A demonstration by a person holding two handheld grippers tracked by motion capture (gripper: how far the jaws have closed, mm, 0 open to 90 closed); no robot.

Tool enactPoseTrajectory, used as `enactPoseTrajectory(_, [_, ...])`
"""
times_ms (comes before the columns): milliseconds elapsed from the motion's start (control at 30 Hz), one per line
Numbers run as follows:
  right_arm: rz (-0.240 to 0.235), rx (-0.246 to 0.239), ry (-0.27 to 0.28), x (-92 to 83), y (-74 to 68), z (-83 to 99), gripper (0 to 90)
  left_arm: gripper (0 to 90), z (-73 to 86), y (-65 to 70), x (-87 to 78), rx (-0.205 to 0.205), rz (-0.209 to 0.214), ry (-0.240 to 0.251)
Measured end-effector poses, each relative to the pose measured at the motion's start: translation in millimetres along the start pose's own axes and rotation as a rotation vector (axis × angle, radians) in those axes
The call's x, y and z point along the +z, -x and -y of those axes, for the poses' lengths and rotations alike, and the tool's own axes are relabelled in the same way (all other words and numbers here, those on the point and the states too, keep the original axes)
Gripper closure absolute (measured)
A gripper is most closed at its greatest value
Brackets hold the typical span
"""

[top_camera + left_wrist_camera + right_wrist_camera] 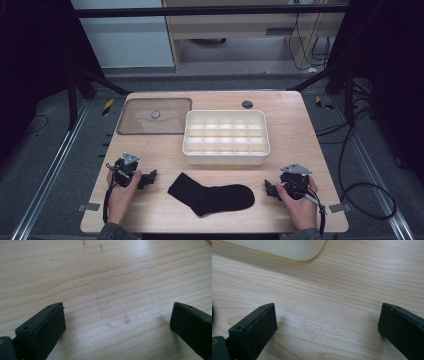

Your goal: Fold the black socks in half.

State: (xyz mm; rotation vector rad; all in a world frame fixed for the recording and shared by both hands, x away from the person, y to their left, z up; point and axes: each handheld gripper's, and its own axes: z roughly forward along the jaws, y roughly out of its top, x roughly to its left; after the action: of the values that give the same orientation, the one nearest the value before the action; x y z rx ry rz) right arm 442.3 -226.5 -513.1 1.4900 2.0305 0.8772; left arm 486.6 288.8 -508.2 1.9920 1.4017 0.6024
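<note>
Item: black sock [212, 196], laid flat on the wooden table [300, 130] near the front edge, toe toward the right, cuff toward the left; nothing touches it.

Left gripper [149, 177]: resting on the table left of the sock, jaws spread wide, nothing between them (bare wood in the left gripper view).

Right gripper [269, 189]: right of the sock, jaws likewise wide and empty.

Behind the sock: white divided organizer box [226, 137], compartments vacant, probably the sock's destination. Its clear lid [155, 116] lies to the left, leaving the box accessible.
</note>
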Motion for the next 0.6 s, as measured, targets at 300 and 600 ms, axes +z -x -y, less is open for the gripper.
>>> enactPoseTrajectory(300, [-0.008, 0.001, 0.003, -4.0, -0.6, -0.3, 13.9, 4.8, -0.5, 5.1, -9.1, -0.004, 0.068, -0.014])
enactPoseTrajectory(600, [-0.143, -0.024, -0.096, -29.2, -7.8, -17.4, 32.2, 6.1, -22.2, 30.1, -48.1, 0.043, 0.161, -0.079])
